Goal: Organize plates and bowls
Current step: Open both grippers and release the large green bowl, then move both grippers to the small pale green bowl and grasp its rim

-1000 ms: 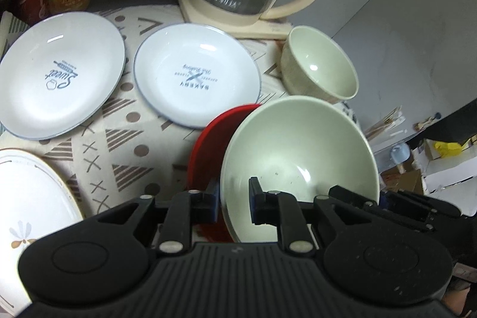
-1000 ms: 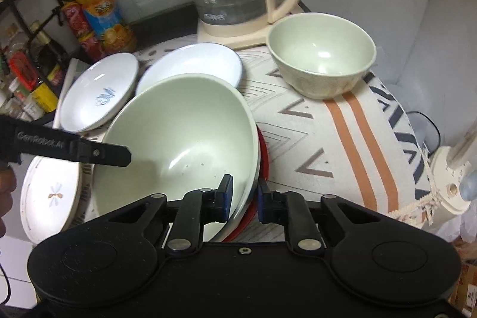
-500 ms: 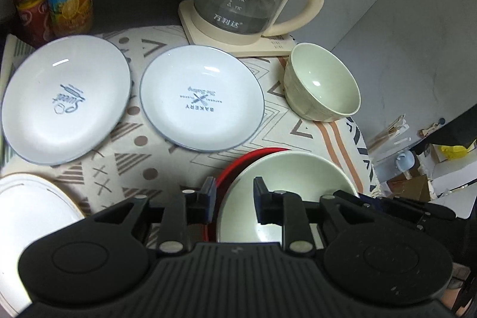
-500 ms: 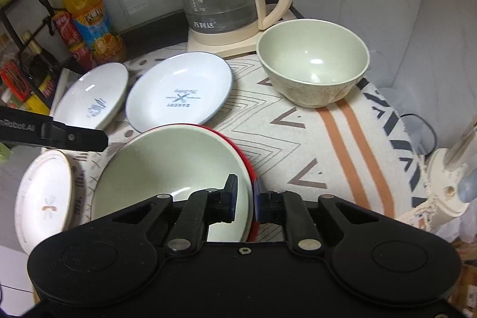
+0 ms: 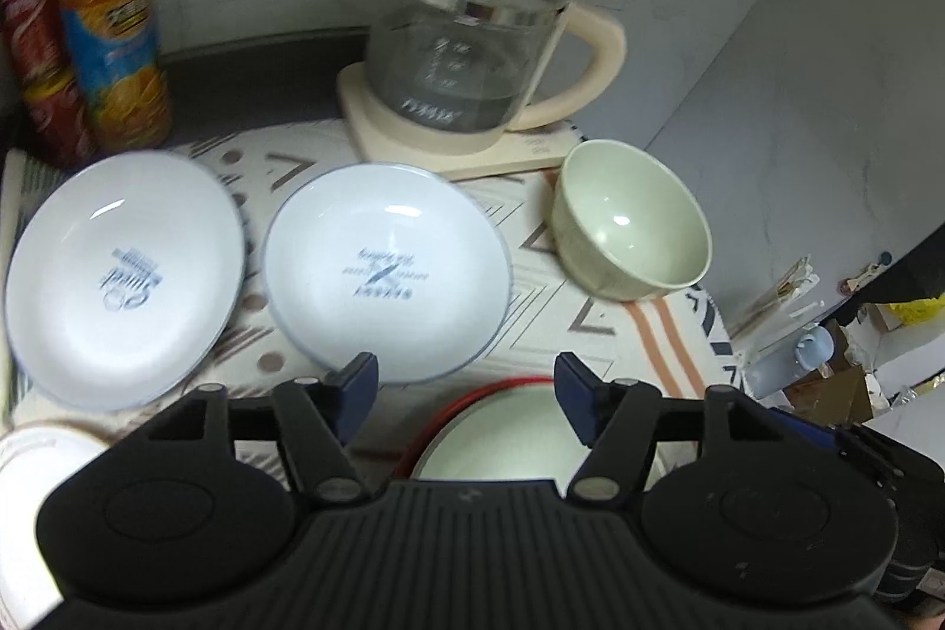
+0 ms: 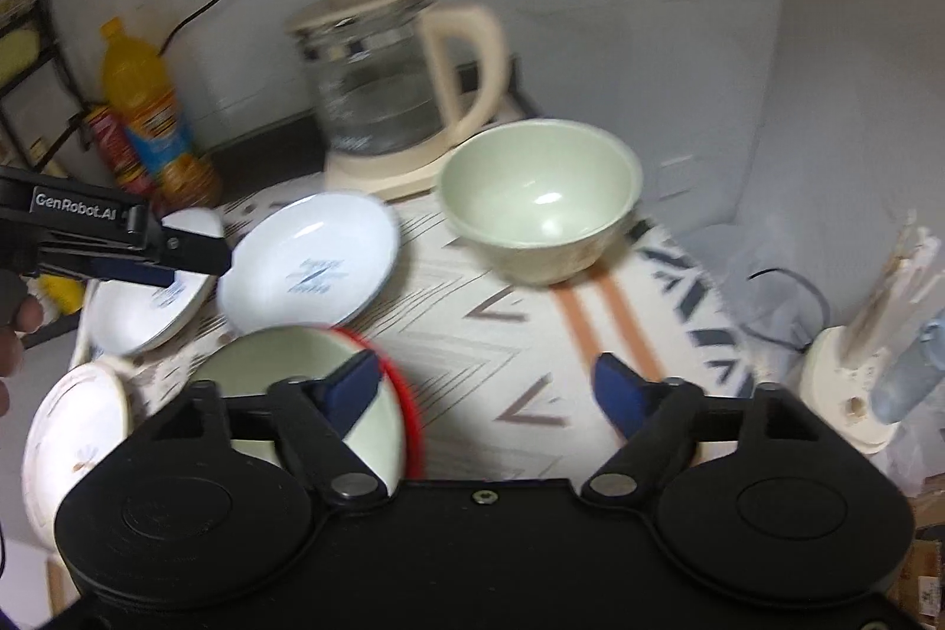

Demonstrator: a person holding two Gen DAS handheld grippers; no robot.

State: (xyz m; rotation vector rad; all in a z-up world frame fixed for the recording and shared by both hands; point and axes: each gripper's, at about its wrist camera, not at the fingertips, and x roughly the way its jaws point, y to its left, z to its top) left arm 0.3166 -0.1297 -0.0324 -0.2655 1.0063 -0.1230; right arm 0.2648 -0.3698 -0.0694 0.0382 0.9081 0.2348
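Large bowl: a pale green large bowl sits inside a red plate at the near edge of the bench, on a patterned cloth; only the plate's red rim shows around it.
Left gripper: the left gripper hangs above the bowl's far rim, its jaws opening, blue pads spread and touching nothing; bowl and red rim show in the gap below.
Right gripper: the right gripper is spread wide and its jaws are opening; its left pad stands over the bowl's rim, its right pad over bare cloth, and nothing is pinched.
Small bowl: a small green bowl stands upright toward the right of the bench, apart from the stacked pair.
White plates: a white plate printed "Bakery" lies just beyond the red plate; a second white plate with blue script lies to its left, the two close together.
Cream plate: a cream plate with a small motif sits at the near left corner.
Kettle: a glass kettle with cream handle stands on its base at the back of the bench.
Background: an orange drink bottle and red cans stand against the wall at the far left.
Person: fingers show at the left edge of the right-wrist view, behind the other gripper.
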